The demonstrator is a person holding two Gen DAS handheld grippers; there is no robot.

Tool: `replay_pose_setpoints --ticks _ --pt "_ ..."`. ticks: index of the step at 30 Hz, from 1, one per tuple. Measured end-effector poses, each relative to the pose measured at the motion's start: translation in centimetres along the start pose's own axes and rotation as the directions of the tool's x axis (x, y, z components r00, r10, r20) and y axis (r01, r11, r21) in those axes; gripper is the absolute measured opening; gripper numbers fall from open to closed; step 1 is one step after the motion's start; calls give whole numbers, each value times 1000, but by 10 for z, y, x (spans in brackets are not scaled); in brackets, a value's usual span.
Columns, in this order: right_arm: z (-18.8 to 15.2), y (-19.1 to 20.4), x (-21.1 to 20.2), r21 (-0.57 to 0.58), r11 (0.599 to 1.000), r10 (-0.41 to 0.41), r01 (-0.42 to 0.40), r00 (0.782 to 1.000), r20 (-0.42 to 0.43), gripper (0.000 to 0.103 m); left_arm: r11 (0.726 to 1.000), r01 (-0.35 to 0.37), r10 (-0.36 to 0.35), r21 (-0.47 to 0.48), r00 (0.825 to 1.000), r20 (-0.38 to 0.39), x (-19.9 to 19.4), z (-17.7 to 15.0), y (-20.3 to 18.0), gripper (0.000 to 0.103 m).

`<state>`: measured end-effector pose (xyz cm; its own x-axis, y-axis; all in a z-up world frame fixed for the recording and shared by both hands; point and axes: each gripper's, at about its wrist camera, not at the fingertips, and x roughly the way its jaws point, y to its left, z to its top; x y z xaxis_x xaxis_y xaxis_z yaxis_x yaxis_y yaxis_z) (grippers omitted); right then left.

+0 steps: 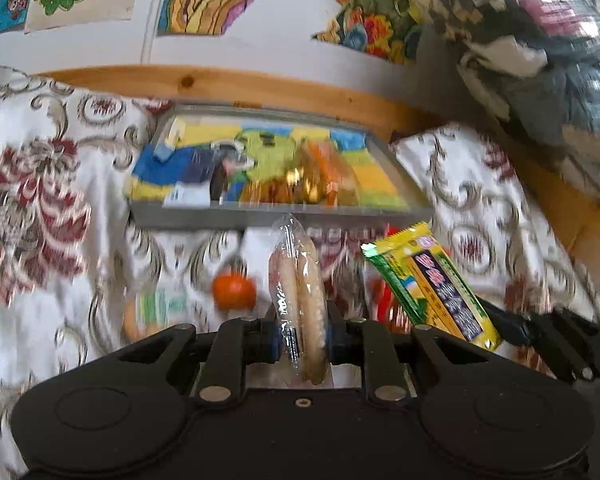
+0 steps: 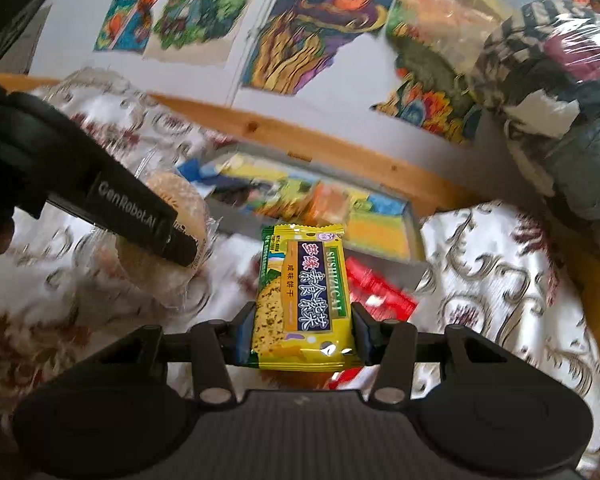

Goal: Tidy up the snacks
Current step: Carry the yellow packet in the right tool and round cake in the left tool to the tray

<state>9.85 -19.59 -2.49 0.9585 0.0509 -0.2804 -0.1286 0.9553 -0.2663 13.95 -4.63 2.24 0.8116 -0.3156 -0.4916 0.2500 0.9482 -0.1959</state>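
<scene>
Left gripper [image 1: 300,340] clamps a clear-wrapped cake [image 1: 300,300]; right gripper [image 2: 302,332] clamps a yellow biscuit pack [image 2: 300,300] — both held just short of the tray [image 1: 260,216] rim, above a floral cloth [image 1: 52,200] by a wooden rail [image 1: 220,84].

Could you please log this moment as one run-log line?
left gripper: shut on clear-wrapped biscuits | right gripper: shut on yellow cracker packet | tray: ahead

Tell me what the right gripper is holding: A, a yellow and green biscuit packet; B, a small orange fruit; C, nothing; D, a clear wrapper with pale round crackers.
A: in the right wrist view the right gripper is shut on the yellow and green biscuit packet, while the left gripper holds the clear-wrapped crackers.
</scene>
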Motion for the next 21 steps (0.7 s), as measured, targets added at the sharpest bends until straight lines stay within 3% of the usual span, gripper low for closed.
replay_pose_setpoints --ticks 11,21 --pt "35 -64 62 201 980 -49 18 988 148 53 996 -85 88 -30 991 104 48 91 5 21" --pt "28 -95 133 342 939 -37 -38 977 211 53 985 -172 169 34 983 73 125 125 6 21"
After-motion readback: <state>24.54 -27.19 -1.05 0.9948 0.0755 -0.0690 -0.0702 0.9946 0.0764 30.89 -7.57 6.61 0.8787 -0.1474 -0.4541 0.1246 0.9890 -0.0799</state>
